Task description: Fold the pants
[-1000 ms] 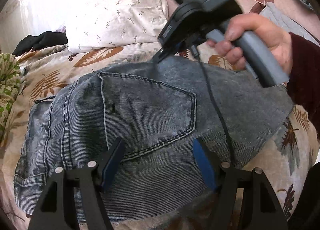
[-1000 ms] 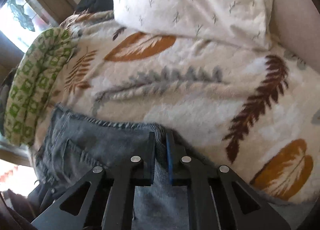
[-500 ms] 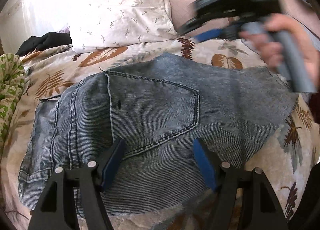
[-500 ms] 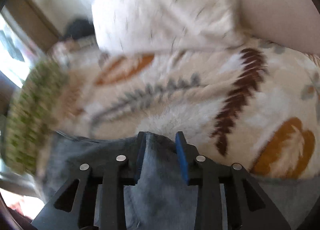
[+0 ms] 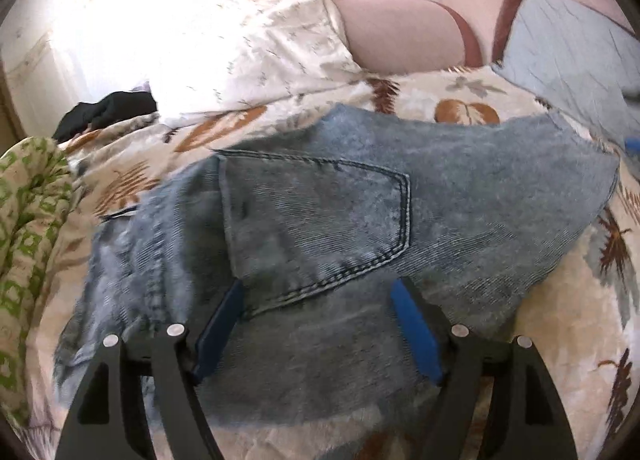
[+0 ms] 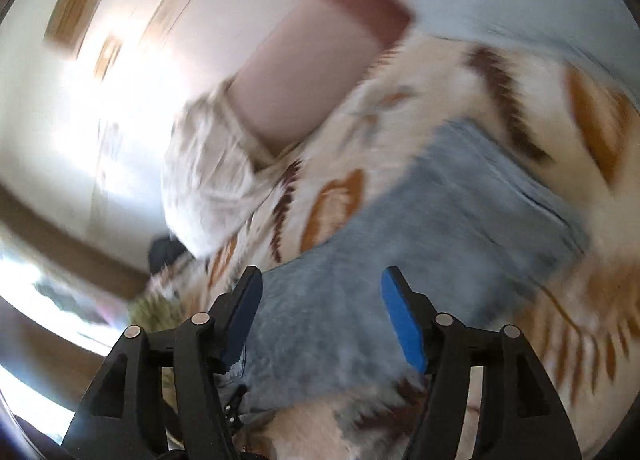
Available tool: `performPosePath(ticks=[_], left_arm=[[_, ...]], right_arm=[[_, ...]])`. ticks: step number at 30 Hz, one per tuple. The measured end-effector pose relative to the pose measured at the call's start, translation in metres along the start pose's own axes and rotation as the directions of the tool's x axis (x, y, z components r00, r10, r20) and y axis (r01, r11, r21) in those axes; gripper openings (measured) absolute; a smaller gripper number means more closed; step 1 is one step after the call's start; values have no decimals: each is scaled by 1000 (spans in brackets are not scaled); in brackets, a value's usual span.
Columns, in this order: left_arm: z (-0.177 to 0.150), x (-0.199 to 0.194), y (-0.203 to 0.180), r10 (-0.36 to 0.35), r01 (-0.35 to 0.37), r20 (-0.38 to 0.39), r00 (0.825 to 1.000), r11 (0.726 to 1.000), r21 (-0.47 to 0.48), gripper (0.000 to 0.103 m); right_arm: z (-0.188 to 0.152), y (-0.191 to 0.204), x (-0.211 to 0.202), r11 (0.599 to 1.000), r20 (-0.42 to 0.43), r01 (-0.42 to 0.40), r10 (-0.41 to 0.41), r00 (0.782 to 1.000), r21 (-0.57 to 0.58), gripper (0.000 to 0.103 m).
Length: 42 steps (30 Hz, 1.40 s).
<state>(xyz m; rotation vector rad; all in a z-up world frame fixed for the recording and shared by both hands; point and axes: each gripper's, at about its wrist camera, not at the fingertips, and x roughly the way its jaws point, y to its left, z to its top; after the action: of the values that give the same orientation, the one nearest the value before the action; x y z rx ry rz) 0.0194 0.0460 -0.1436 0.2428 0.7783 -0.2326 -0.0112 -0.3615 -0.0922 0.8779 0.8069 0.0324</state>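
Note:
Folded blue denim pants (image 5: pixel 340 227) lie flat on the bed with a back pocket (image 5: pixel 320 219) facing up. My left gripper (image 5: pixel 316 286) stands over their near part. Its blue pads (image 5: pixel 218 324) are spread apart and still opening, with denim under them but nothing pinched. The right wrist view is blurred by motion. There my right gripper (image 6: pixel 320 274) is opening above the pants (image 6: pixel 420 240), its pads (image 6: pixel 402 320) apart and clear of the cloth. A small blue bit at the right edge of the left wrist view may be that gripper.
The pants rest on a cream leaf-patterned blanket (image 5: pixel 580 320). Behind them are a white pillow (image 5: pixel 256 47), a pink cushion (image 5: pixel 400 35) and a light blue pillow (image 5: pixel 572 51). A green patterned cloth (image 5: pixel 28 219) and a black garment (image 5: pixel 104 111) lie at the left.
My right gripper let go of the pants' far edge, opened, and swung off to the right, rolling as it went. It and the hand left the left wrist view. The left gripper barely moved.

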Motion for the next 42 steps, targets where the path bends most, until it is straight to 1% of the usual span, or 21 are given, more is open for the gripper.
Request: performPosePath(ticks=[4, 7, 9, 14, 18, 20, 21, 24, 27, 30, 32, 33, 34, 36, 38, 40, 41, 42], left_arm=[[1, -29, 6, 1, 2, 51, 999, 998, -57, 79], [8, -43, 2, -32, 38, 65, 997, 995, -90, 79], [16, -50, -7, -54, 60, 62, 997, 994, -88, 79], [36, -54, -37, -94, 96, 50, 994, 994, -47, 79], [47, -55, -57, -127, 129, 44, 991, 991, -43, 79], [50, -53, -65, -142, 143, 36, 989, 989, -35, 79], [52, -53, -68, -141, 141, 34, 990, 990, -28, 79], [61, -51, -74, -156, 156, 25, 987, 988, -15, 79], [82, -45, -82, -166, 166, 13, 986, 986, 17, 79], [110, -33, -100, -168, 166, 5, 986, 981, 99, 79], [129, -21, -115, -167, 165, -7, 986, 973, 162, 79], [140, -13, -124, -184, 186, -26, 983, 964, 191, 79], [150, -4, -134, -216, 224, -57, 975, 950, 219, 79], [168, 11, -153, -231, 247, -91, 969, 933, 261, 79], [183, 28, -175, -255, 286, -139, 957, 911, 298, 79], [195, 44, -200, -266, 307, -166, 950, 893, 330, 79], [199, 50, -212, -279, 328, -184, 942, 882, 340, 79], [204, 58, -225, -301, 360, -214, 930, 866, 347, 79]], right_arm=[[-9, -53, -21, 988, 21, -43, 40, 999, 151, 65], [-6, -82, -25, 966, 30, -69, 63, 998, 250, 66], [-3, -100, -23, 946, 26, -76, 71, 997, 316, 66], [9, -131, -20, 905, 24, -74, 70, 997, 418, 66], [23, -136, -21, 912, 58, -69, 49, 997, 404, 66], [27, -139, -24, 909, 80, -90, 63, 995, 406, 66], [29, -141, -23, 908, 85, -95, 66, 994, 409, 66], [35, -144, -20, 909, 73, -67, 40, 997, 412, 65], [34, -149, -22, 894, 78, -100, 73, 994, 437, 65], [30, -148, -26, 892, 77, -118, 94, 993, 437, 65], [25, -146, -25, 890, 57, -119, 104, 993, 441, 65], [21, -145, -23, 887, 46, -123, 115, 992, 444, 65], [17, -143, -21, 886, 35, -126, 123, 992, 447, 65], [11, -139, -17, 885, 10, -123, 133, 991, 448, 65], [4, -135, -8, 889, -21, -111, 135, 991, 444, 65], [1, -137, 1, 884, -55, -90, 129, 990, 459, 65], [0, -139, 6, 877, -63, -80, 125, 990, 474, 63], [0, -142, 8, 870, -61, -69, 112, 992, 488, 63]])
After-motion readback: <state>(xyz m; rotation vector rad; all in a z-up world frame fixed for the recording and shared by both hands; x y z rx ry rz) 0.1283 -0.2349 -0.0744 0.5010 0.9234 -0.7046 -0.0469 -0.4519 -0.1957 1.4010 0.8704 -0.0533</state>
